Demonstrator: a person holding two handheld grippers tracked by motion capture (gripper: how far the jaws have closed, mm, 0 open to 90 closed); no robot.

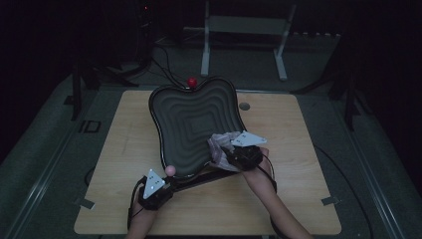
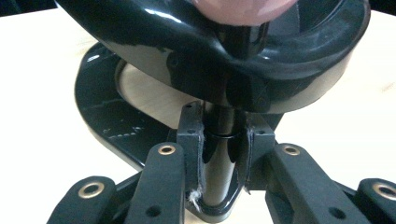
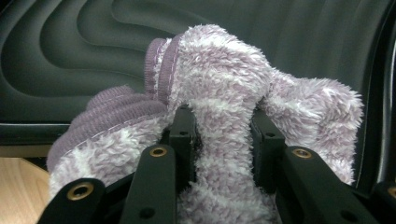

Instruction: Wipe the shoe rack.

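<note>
A black tray (image 1: 191, 119) with stepped wavy ridges sits tilted on a black stand in the middle of the wooden table. It has a red knob (image 1: 191, 81) at its far edge and a pink knob (image 1: 170, 171) at its near edge. My left gripper (image 1: 174, 185) is at the near left, shut on the stand's glossy black post (image 2: 219, 158) under the tray's rim (image 2: 187, 46). My right gripper (image 1: 225, 155) is over the tray's near right corner, shut on a fuzzy purple-and-white cloth (image 3: 224, 79) that rests against the ridged surface (image 3: 70, 46).
The stand's curved black base (image 2: 107, 116) lies on the table (image 1: 129, 149) under the tray. A round grommet (image 1: 244, 106) is set in the tabletop at the far right. A white metal frame (image 1: 244, 25) and cables stand on the dark floor behind.
</note>
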